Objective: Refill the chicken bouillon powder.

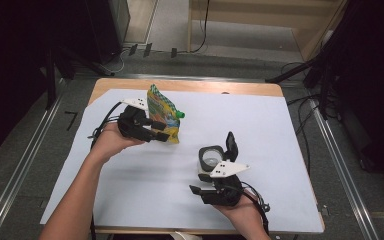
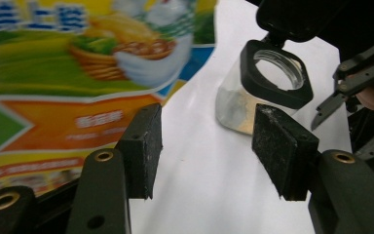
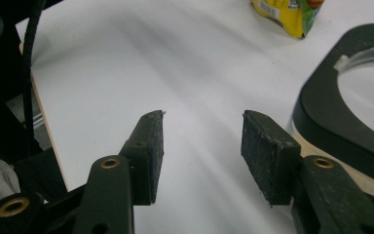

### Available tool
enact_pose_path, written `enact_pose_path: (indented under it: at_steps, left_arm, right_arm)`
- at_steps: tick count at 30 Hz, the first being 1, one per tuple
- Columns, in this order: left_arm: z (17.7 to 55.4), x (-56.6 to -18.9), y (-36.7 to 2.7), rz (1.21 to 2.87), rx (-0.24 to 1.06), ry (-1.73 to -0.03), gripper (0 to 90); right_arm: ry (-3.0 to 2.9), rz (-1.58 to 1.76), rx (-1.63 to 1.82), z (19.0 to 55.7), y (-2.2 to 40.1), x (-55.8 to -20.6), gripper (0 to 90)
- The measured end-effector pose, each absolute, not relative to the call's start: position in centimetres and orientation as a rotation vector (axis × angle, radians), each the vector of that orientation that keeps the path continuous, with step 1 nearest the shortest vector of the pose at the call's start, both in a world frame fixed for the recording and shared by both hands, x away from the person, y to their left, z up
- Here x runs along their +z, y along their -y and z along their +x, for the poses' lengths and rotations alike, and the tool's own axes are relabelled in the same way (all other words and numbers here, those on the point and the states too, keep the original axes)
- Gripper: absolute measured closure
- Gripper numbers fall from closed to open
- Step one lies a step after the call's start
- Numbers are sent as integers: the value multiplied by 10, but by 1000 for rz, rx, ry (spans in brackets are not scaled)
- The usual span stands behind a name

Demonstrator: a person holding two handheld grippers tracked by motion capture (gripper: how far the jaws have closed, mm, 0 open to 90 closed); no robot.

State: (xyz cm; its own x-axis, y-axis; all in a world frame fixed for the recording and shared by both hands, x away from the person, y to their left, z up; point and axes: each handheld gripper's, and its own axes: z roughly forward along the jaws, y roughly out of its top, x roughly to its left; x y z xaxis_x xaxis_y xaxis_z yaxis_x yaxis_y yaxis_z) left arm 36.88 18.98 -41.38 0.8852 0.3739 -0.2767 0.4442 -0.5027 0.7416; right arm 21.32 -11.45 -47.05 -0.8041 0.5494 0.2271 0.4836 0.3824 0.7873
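From the high view, the person is holding the left gripper (image 1: 156,131) at the far left part of the white sheet (image 1: 280,130), just beside a colourful pouch (image 1: 163,119) with a green cap (image 1: 180,114) that is standing upright. Whether the jaws are pressing the pouch I cannot tell from here. The right gripper (image 1: 215,172) is sitting at the near right, with a clear jar (image 1: 210,157) just beyond it; the jar's black lid (image 1: 231,144) is flipped up and open.

In the left gripper view, the two black jaws are standing apart with only bare white sheet between them. The pouch (image 2: 68,83) is lying to the left of the left jaw, close but not between the pads. The jar (image 2: 260,87) is showing farther off to the right, its mouth open, and a part of the other gripper (image 2: 350,83) is behind it.

In the right gripper view, the jaws are also standing apart and holding nothing; the sheet (image 3: 175,68) is between them. The jar's black rim (image 3: 321,122) is at the right side, and the bottom corner of the pouch (image 3: 287,14) is far away.

I judge that the work is filling the jar from the pouch, and it is at the beginning: both things are free. The next move is asking the left gripper to take the pouch firmly and the right one to steady the jar.
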Motion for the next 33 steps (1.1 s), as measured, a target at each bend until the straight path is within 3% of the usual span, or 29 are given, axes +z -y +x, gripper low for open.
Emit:
enact_pose_path:
  at_steps: [19, 33]
  left_arm:
    - [398, -402, -229, 2102, -2, -654, 453]
    - [436, -390, -245, 2093, 48, -677, 377]
  right_arm:
    - [-2578, 921, 1415, 219, 98, -464, 507]
    - [-2602, 883, 1402, 215, 95, -465, 509]
